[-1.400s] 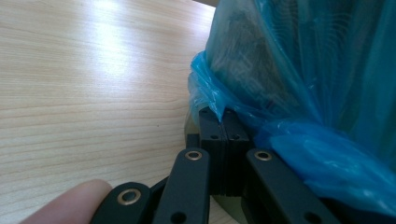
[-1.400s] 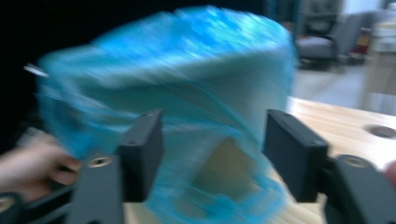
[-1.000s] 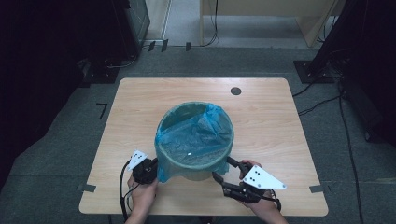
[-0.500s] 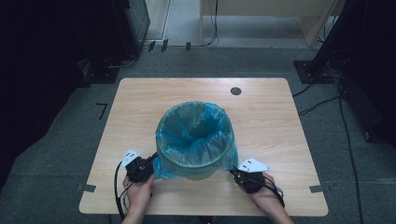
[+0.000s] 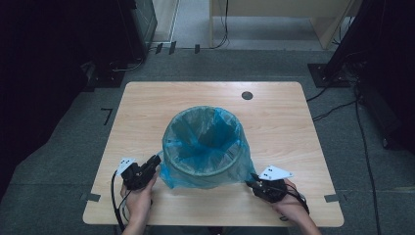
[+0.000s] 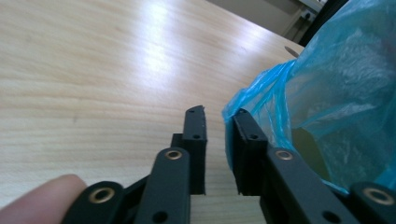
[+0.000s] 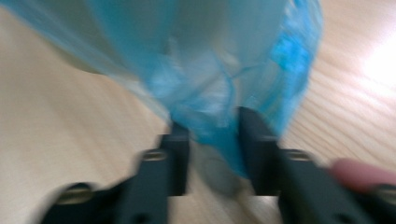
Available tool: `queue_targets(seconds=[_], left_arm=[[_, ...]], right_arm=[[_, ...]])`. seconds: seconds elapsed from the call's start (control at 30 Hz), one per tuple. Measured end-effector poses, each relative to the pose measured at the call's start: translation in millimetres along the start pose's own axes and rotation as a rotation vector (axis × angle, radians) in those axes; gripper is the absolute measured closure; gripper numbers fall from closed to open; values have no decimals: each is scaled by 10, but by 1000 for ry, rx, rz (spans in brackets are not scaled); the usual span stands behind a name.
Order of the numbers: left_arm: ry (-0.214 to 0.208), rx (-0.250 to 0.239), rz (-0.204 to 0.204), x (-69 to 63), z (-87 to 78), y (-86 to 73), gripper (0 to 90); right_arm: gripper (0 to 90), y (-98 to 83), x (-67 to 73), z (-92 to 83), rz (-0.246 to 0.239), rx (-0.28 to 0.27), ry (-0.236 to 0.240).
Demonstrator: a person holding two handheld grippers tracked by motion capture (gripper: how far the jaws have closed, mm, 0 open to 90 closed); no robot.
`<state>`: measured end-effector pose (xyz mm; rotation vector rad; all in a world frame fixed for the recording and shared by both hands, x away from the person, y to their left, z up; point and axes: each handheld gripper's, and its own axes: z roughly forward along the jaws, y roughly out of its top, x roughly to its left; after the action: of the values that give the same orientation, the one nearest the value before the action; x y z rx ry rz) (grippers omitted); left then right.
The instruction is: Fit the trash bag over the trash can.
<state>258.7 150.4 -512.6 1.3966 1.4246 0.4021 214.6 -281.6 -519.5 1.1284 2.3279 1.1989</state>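
A round grey-green waste bin lined with a thin translucent blue plastic bag is standing near the middle of the light wooden bench, a little toward its near edge. The left gripper is sitting at the bin's near-left side, its jaws having just been opening; they are standing apart with nothing between them, the bag's loose skirt brushing the outer face of one jaw. The right gripper is lying by the near-right side, jaws having just been opening, with a fold of bag hanging between them; the blur is hiding whether they are pressing it.
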Motion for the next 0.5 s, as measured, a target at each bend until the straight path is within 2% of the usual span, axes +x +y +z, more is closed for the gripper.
queue_targets(seconds=[0.03,0.07,0.1,0.2,0.27,0.33,0.4,0.5], left_arm=[[11,-17,6,-10,-10,5,735],[16,-29,8,-15,-22,10,717],[19,-39,10,-18,-30,14,707],[27,-75,16,-32,-64,34,673],[24,-97,25,-46,-92,48,657],[10,-102,36,-64,-107,62,700],[25,-113,63,-101,-119,67,693],[40,-136,112,-176,-132,67,672]], right_arm=[[470,-2,-12,-36,-17,-30,25],[397,10,-18,-83,-34,-67,16],[360,28,-30,-123,-34,-88,12],[334,60,-64,-239,-20,-167,33],[310,64,-74,-303,-25,-200,56],[291,66,-79,-351,-34,-221,79],[244,76,-90,-389,-25,-242,103],[240,102,-107,-437,2,-286,112]])
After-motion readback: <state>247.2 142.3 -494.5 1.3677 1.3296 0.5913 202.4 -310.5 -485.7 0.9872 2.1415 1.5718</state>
